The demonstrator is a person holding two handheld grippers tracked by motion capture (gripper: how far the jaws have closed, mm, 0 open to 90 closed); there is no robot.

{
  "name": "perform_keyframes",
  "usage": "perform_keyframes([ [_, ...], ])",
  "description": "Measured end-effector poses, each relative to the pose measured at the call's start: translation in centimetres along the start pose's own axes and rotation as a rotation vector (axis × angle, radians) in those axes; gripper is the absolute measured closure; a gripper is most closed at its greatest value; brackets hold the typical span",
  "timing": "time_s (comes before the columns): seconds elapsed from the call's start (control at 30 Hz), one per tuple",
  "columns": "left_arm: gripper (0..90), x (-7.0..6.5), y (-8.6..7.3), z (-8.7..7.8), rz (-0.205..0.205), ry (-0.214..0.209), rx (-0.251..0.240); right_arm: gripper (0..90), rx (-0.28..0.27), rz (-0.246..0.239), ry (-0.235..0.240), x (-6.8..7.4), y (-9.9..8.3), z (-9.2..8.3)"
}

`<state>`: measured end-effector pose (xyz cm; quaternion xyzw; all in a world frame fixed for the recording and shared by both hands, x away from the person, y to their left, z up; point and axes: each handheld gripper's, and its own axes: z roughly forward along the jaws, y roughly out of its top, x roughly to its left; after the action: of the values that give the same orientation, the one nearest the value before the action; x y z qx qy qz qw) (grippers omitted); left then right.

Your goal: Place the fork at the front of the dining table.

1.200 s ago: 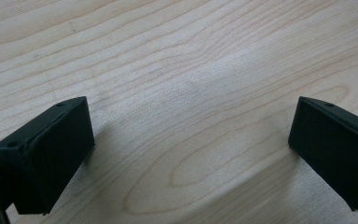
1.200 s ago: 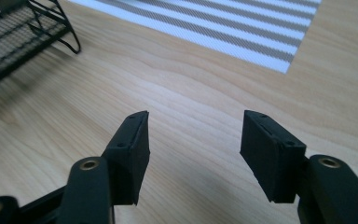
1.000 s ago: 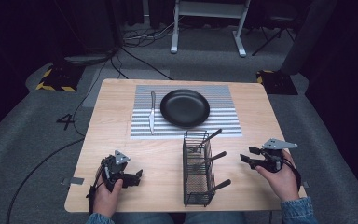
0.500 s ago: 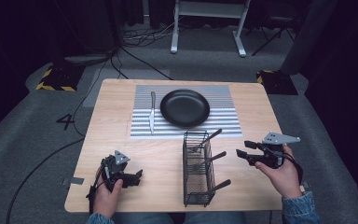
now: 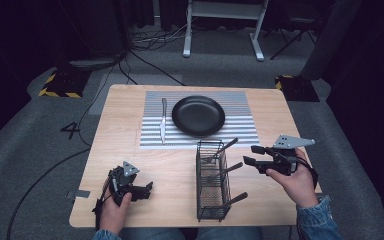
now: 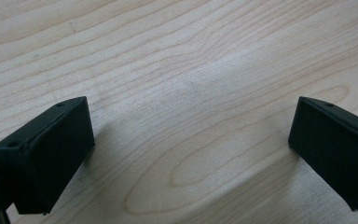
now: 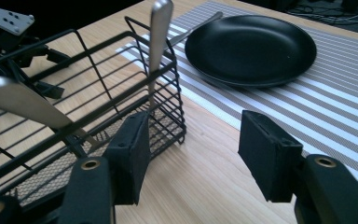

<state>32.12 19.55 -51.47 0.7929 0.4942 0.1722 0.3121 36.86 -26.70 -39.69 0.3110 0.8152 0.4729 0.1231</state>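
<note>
A black wire basket stands at the table's near middle with three utensil handles leaning out to the right. In the right gripper view the basket is close at the left, a steel handle rising from it. My right gripper hovers open just right of the basket, jaws pointing at it, nothing between them. A black plate lies on a striped mat, with a knife on the mat to its left. My left gripper rests open low over bare wood.
The wooden table has free room at both sides of the mat. Beyond it are grey carpet, cables, a white stand's legs and yellow-black striped blocks on the floor.
My right gripper has risen and drifted left toward the basket's handles, jaws still open. The left gripper has stayed where it was.
</note>
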Motion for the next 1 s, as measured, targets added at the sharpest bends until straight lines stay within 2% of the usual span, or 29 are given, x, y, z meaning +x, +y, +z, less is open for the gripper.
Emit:
perform_keyframes([
  [0.17, 0.5, 0.0, 0.0, 0.0, 0.005, 0.001, 0.004, 43.8, -0.004, -0.008, 0.014, 0.3, 0.6, 0.4],
  [0.33, 0.5, 0.0, 0.0, 0.0, 0.004, 0.000, 0.004, 43.9, -0.014, -0.020, 0.060, 1.0, 1.4, 1.0],
  [0.53, 0.4, 0.0, 0.0, 0.0, 0.005, 0.000, 0.004, 44.8, -0.018, -0.026, 0.080, 1.2, 2.1, 1.9],
  [0.77, 0.4, 0.0, 0.0, 0.0, 0.004, 0.000, 0.004, 49.1, -0.012, -0.010, 0.125, 1.0, 2.6, 3.5],
  [0.93, 0.4, 0.0, 0.0, 0.0, 0.005, 0.000, 0.004, 52.8, -0.007, -0.007, 0.131, 1.0, 2.8, 4.2],
  [1.0, 0.5, 0.0, 0.0, 0.0, 0.004, 0.000, 0.004, 57.5, -0.001, 0.000, 0.131, 0.9, 2.9, 4.7],
])
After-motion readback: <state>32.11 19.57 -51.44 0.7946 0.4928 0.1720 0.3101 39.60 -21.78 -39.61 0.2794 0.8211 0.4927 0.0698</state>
